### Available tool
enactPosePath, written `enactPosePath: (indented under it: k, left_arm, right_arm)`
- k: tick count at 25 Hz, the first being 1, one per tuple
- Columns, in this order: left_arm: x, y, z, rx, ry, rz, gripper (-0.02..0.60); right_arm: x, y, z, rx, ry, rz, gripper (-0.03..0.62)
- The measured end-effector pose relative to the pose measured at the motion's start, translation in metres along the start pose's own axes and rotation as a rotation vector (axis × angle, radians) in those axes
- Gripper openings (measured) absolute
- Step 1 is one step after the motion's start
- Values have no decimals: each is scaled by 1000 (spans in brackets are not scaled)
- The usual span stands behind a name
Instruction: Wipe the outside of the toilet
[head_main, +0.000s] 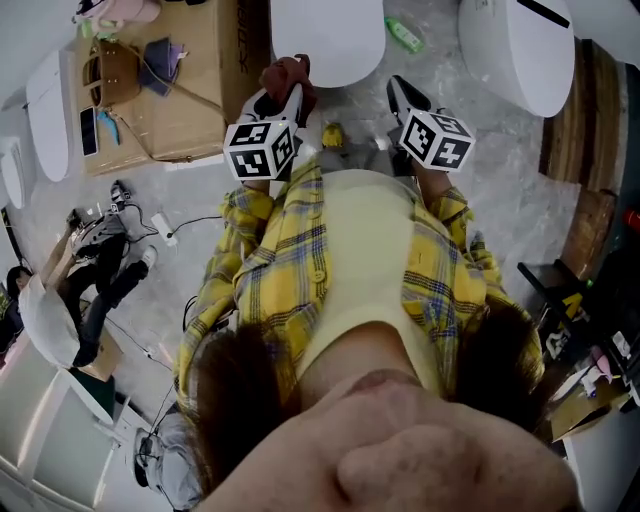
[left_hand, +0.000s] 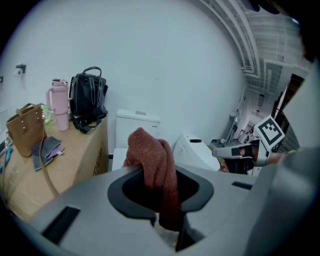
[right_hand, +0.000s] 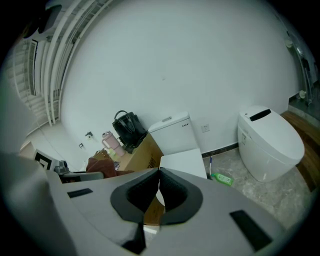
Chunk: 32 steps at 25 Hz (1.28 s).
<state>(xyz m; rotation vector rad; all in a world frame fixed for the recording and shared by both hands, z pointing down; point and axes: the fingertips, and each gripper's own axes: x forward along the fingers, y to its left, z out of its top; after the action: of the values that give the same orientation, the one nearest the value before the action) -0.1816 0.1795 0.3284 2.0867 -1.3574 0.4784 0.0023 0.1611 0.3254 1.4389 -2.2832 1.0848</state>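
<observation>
My left gripper (head_main: 287, 92) is shut on a rust-red knitted cloth (left_hand: 156, 167), which bunches up above the jaws and hangs between them. A white toilet (head_main: 328, 35) stands just ahead of both grippers; in the left gripper view its tank (left_hand: 137, 126) shows behind the cloth. My right gripper (head_main: 402, 92) is held beside the left one, its jaws shut with the tips touching and nothing between them. From the right gripper view the same toilet (right_hand: 176, 136) with its flat closed lid lies straight beyond the jaws, and the cloth (right_hand: 100, 164) shows at the left.
A second, rounder toilet (head_main: 520, 50) stands to the right. A cardboard box (head_main: 185, 90) left of the toilet carries bags, a pink bottle (left_hand: 60, 104) and a black handbag (left_hand: 88, 100). A green bottle (head_main: 405, 35) lies on the floor between the toilets. A person crouches at the far left (head_main: 95, 285).
</observation>
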Motion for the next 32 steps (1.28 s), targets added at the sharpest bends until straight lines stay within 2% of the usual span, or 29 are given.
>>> enactPosePath:
  k: [7,15,32]
  left_arm:
    - [9,23,-7,-5,27,4,98]
    - [34,35,-6,-19,57,47,98]
    - [138,61,38,0,60,143,98]
  right_arm:
    - [13,4,-1,-6,19,-20,26]
    - [29,-10,7,-9,55,-16,26]
    - [123,-61,56,-19,141,60,26]
